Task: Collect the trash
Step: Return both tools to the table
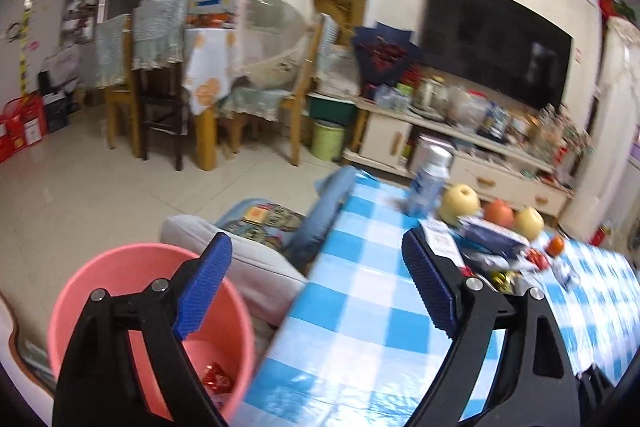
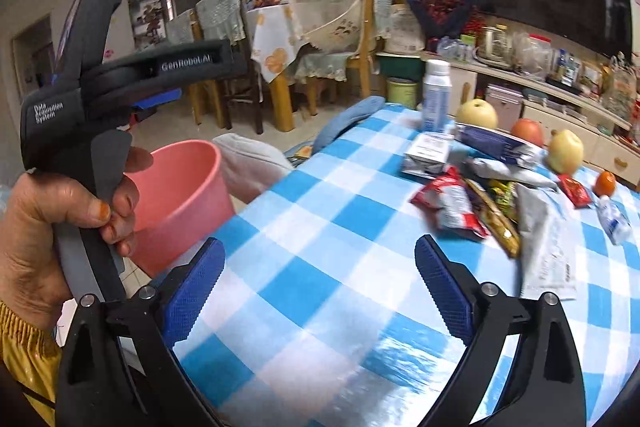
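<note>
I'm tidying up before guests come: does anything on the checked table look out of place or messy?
Yes. A heap of crumpled snack wrappers and a flattened silver bag lies loose on the checked tablecloth, beside the fruit. It hasn't gone into the pink bucket standing beside the table.

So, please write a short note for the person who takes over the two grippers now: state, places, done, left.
Left gripper: open, empty, between bucket and table.
Right gripper: open, empty, over the checked tablecloth.
Pink bucket: on the floor beside the table; a red wrapper already lies inside.
Left to collect: red snack bag, grey bag, more wrappers near the fruit.
</note>
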`<control>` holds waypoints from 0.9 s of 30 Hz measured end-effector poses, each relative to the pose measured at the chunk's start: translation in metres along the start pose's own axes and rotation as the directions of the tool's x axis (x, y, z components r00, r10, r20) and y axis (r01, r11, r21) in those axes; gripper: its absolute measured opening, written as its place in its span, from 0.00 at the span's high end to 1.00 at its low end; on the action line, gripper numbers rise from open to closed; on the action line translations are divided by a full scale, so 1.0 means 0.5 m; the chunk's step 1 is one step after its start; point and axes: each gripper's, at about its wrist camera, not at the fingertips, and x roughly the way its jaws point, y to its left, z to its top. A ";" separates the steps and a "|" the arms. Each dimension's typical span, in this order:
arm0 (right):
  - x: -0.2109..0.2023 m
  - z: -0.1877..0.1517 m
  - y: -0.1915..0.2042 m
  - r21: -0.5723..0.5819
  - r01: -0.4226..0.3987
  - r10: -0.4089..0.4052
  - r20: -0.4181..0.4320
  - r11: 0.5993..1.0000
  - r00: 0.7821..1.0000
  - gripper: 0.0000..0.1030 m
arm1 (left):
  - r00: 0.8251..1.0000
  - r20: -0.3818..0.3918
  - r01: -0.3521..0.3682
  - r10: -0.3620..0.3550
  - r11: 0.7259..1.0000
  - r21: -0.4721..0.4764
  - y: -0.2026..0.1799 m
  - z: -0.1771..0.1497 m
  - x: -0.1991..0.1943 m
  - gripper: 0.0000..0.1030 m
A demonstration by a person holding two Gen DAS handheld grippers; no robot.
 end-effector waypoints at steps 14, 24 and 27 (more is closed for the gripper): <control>-0.064 -0.024 -0.122 0.093 0.092 -0.095 0.029 0.991 0.995 0.08 | 0.992 -0.103 0.089 -0.072 0.981 0.173 -0.147 -0.063 0.049 0.15; -0.107 -0.029 -0.207 0.153 0.143 -0.151 0.044 0.978 0.988 0.08 | 0.983 -0.153 0.129 -0.098 0.970 0.207 -0.209 -0.087 0.067 0.15; -0.122 -0.032 -0.238 0.184 0.153 -0.164 0.047 0.971 0.985 0.08 | 0.979 -0.178 0.139 -0.103 0.969 0.206 -0.224 -0.094 0.075 0.15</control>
